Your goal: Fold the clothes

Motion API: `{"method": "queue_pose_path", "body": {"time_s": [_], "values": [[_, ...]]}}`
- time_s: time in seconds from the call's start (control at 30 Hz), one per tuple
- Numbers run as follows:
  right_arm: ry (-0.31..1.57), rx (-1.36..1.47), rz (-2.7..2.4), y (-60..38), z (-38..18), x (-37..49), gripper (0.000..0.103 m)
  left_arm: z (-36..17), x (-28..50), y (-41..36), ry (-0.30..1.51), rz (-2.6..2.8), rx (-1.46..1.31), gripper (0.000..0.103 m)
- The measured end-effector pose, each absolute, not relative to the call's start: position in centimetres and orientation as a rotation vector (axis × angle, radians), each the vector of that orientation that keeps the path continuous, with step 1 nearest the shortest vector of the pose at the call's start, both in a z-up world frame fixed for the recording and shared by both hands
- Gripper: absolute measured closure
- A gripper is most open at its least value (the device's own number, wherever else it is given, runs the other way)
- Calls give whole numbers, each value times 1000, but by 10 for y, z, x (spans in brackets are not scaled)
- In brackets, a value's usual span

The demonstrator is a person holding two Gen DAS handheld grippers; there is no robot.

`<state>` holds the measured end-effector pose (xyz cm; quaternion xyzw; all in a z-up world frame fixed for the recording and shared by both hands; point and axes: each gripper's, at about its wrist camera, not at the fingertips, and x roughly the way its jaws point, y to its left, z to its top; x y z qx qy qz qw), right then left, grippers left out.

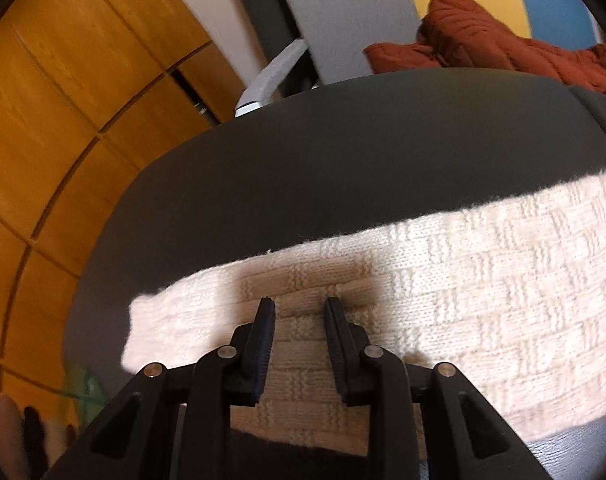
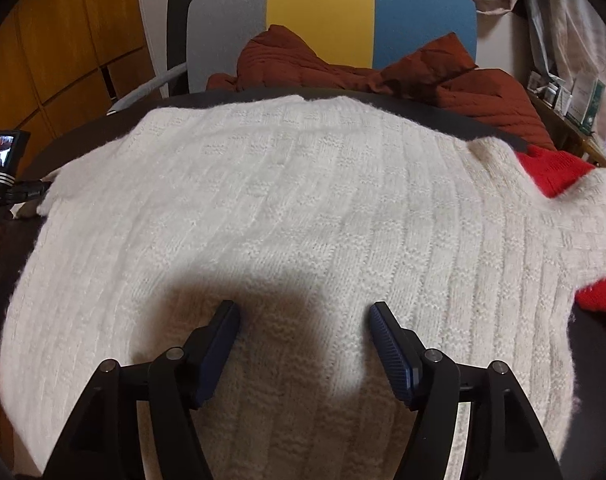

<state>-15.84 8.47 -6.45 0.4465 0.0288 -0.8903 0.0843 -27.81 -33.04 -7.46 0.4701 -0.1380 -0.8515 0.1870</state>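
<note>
The right gripper (image 2: 305, 312) hangs wide open over a cream knit sweater (image 2: 295, 208); a rust quilted jacket (image 2: 367, 72) lies at twelve o'clock.

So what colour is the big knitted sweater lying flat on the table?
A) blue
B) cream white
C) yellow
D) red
B: the knitted sweater spread over the dark table is cream white in both wrist views; red shows only on another garment peeking out at its right edge, and blue and yellow are on the chair back behind.
</note>
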Motion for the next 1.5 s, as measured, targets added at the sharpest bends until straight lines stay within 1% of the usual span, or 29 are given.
{"method": "queue_pose_path", "body": {"time_s": [0.1,0.2,0.3,0.43,0.57,0.6,0.63,0.67,0.77,0.8,0.87,0.93,0.97,1.03,1.13,1.23,1.33,1.37,1.4,1.47,1.5], "values": [[75,1315,-2654,83,-66,-159,31,-51,-257,-306,-267,-2475,1226,78],[15,1288,-2645,91,-65,-155,28,-24,-226,-249,-212,-2648,1137,78],[-82,1233,-2632,103,-57,-146,28,-9,-200,-184,-144,-2861,1137,77],[-226,1103,-2646,131,-36,-127,31,-23,-187,-117,-136,-2984,1267,77],[-270,944,-2789,197,8,-118,30,-58,-187,-109,-35,-2945,1402,77],[-308,937,-2817,220,17,-120,29,-67,-184,-109,-10,-2935,1423,73],[-365,940,-2845,246,25,-123,29,-69,-178,-115,47,-2970,1369,70],[-442,942,-2871,273,31,-126,29,-70,-177,-121,95,-2973,1374,66],[-763,940,-2923,358,40,-138,29,-75,-180,-142,261,-3007,1404,66],[-895,950,-2923,385,39,-141,29,-75,-181,-142,269,-3011,1404,66],[-1229,1005,-2866,434,26,-146,29,-75,-177,-137,209,-3012,1389,66],[-1527,1021,-2803,471,10,-142,34,-74,-168,-131,172,-3010,1376,66],[-1607,1000,-2791,481,5,-138,36,-74,-172,-130,176,-3012,1376,66],[-1686,936,-2767,491,-1,-134,39,-74,-177,-132,213,-3020,1382,66],[-1757,837,-2715,498,-8,-138,40,-75,-179,-134,236,-3025,1384,66],[-1801,773,-2680,508,-11,-145,46,-75,-179,-133,229,-3025,1379,66],[-1843,781,-2639,518,-15,-150,53,-75,-178,-133,225,-3025,1375,66],[-1861,803,-2620,522,-16,-149,59,-74,-177,-133,225,-3026,1373,66],[-1875,826,-2599,527,-18,-143,63,-74,-177,-132,224,-3025,1371,66],[-1869,865,-2567,528,-19,-137,64,-75,-178,-132,220,-3027,1369,66],[-1832,888,-2585,528,-18,-139,72,-75,-178,-132,219,-3028,1368,66]]}}
